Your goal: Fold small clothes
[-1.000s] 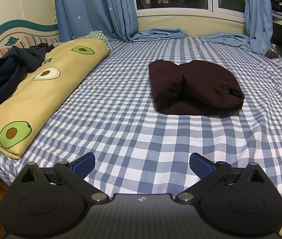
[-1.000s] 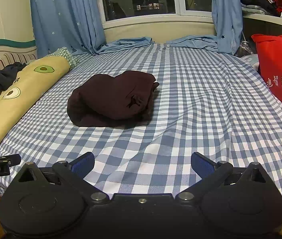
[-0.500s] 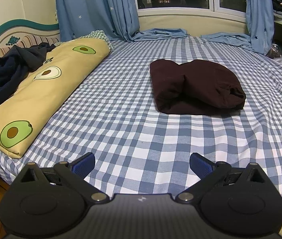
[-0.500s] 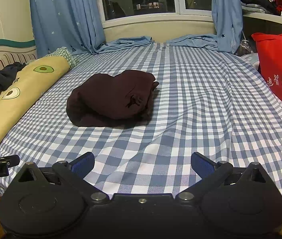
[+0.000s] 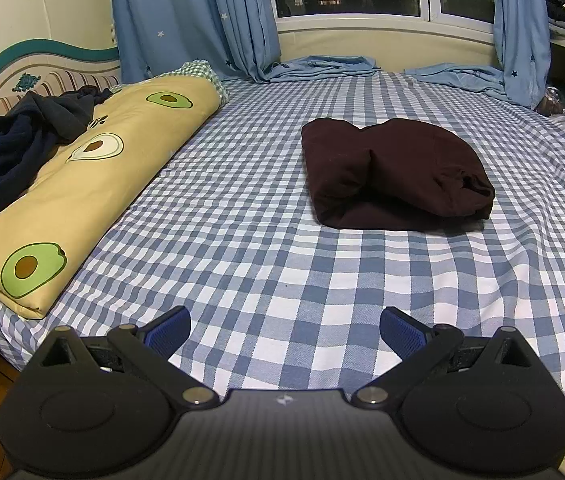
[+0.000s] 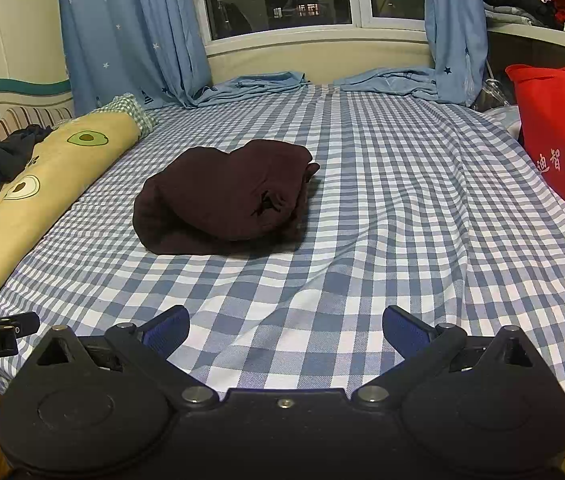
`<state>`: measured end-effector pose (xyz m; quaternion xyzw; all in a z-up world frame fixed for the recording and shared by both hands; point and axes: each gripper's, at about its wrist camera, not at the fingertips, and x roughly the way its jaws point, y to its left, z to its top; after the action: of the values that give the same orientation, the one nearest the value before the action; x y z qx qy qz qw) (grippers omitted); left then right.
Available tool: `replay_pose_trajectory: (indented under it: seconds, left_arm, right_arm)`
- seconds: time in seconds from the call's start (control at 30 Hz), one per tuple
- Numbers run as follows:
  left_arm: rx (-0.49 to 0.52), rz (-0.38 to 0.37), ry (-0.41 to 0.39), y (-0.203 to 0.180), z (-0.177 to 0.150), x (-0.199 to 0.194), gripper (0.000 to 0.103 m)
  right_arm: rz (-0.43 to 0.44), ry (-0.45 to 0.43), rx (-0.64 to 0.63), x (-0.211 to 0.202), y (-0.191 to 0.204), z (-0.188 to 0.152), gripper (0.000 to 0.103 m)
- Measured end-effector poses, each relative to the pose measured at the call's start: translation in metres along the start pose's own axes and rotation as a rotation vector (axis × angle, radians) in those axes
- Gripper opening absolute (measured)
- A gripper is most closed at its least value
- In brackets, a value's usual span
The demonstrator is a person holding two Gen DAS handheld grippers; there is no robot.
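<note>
My left tongs [image 5: 284, 326] and my right tongs [image 6: 284, 326] both stand wide apart and hold nothing, low over the near edge of the bed [image 5: 282, 280]. The dark brown garment [image 5: 394, 176] lies in the middle of the bed, well apart from both. I judge it soft, light and limp, so it will sag when lifted; I would take it by an outer edge or corner, one for each tongs. It looks like a rounded bundle, loosely folded, with thick layers and a small bunched end on its right side [image 6: 266, 204].
</note>
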<state>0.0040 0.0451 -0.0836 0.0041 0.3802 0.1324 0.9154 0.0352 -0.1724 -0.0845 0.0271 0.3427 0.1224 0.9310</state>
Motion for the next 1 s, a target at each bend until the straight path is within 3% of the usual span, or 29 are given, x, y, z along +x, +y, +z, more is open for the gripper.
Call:
replay_pose_trajectory:
  seconds: [1.0]
  left_arm:
    - [0.009,0.009,0.016,-0.007,0.003,0.007,0.102]
  right_arm:
    - [0.003,0.014,0.009,0.011,-0.001,0.001,0.102]
